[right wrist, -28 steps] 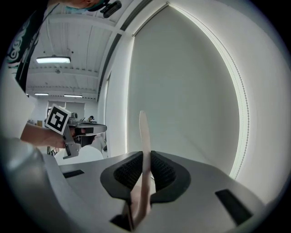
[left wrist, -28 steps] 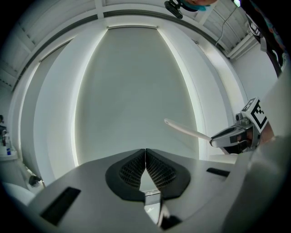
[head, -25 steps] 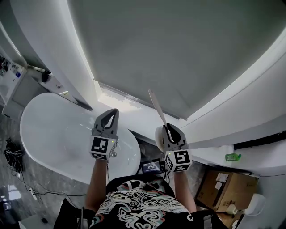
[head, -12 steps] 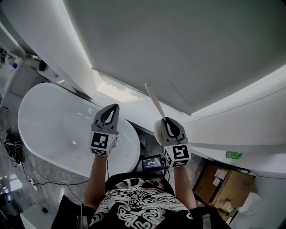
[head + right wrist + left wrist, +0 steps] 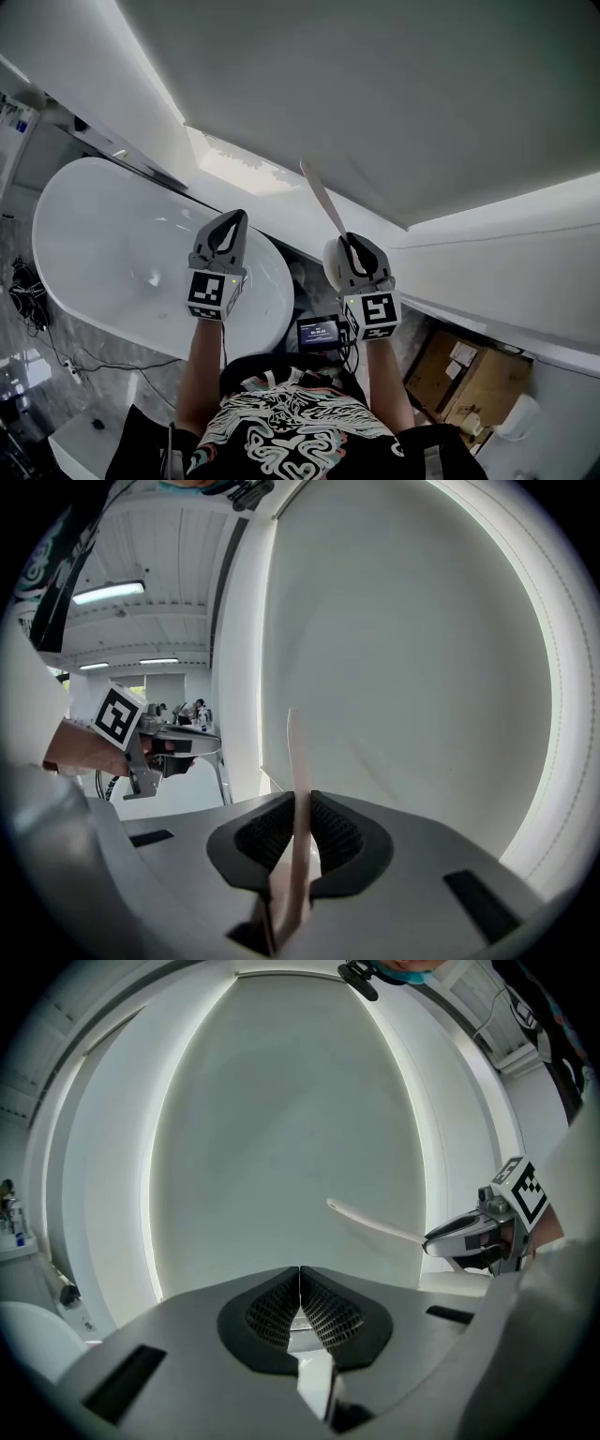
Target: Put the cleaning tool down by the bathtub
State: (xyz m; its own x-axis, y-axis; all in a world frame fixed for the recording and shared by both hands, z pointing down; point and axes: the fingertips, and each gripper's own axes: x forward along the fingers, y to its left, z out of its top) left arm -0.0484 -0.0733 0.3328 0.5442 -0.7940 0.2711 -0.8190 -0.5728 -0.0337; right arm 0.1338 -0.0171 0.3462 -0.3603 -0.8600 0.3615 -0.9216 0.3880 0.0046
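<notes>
A white oval bathtub (image 5: 103, 234) lies at the left of the head view. My right gripper (image 5: 352, 246) is shut on the cleaning tool (image 5: 321, 197), whose pale thin handle sticks out past the jaws while its rounded white head sits beside the gripper body. In the right gripper view the handle (image 5: 298, 761) runs between the pads of my right gripper (image 5: 302, 803). My left gripper (image 5: 232, 217) is held over the tub's near end, shut and empty, with the pads of my left gripper (image 5: 299, 1274) touching. The left gripper view shows the tool (image 5: 375, 1225) off to the right.
A large grey panel (image 5: 375, 94) with white borders fills the upper view. A small screen (image 5: 319, 330) sits below between the arms. A cardboard box (image 5: 469, 375) stands at the lower right, and cables (image 5: 23, 300) lie on the floor left of the tub.
Both grippers keep their pose and the right keeps its hold on the tool. The head view has drifted, so the tub and the wall edge sit a little higher in the picture.
</notes>
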